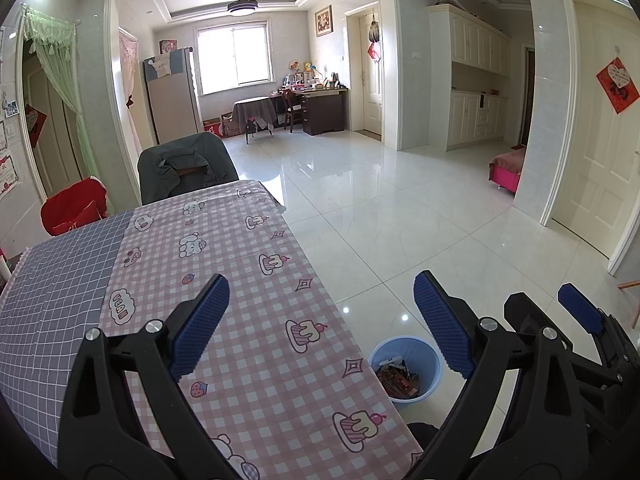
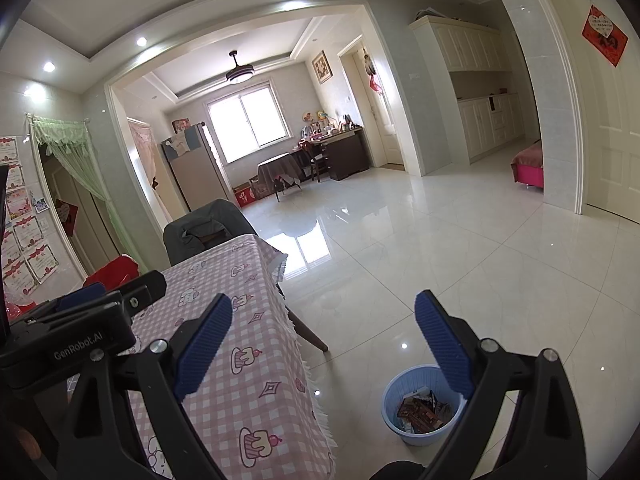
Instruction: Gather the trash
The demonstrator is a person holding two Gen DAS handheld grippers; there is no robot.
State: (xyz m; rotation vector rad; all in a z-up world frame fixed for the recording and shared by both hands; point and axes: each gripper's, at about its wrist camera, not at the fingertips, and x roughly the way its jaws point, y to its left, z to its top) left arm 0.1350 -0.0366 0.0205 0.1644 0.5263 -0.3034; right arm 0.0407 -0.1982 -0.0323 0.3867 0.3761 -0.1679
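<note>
Table with pink checked tablecloth (image 1: 256, 280), left; glossy white tile floor (image 1: 400, 208), right; blue wastebasket (image 2: 418, 404) near; left gripper (image 1: 324, 328) and right gripper (image 2: 324, 348) spread wide, empty.

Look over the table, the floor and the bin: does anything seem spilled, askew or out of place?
Nothing stands out. The table shows only its checked cloth, the floor looks clean, and the blue bin stands upright beside the table with wrappers inside. The left gripper and right gripper are open and empty.
</note>
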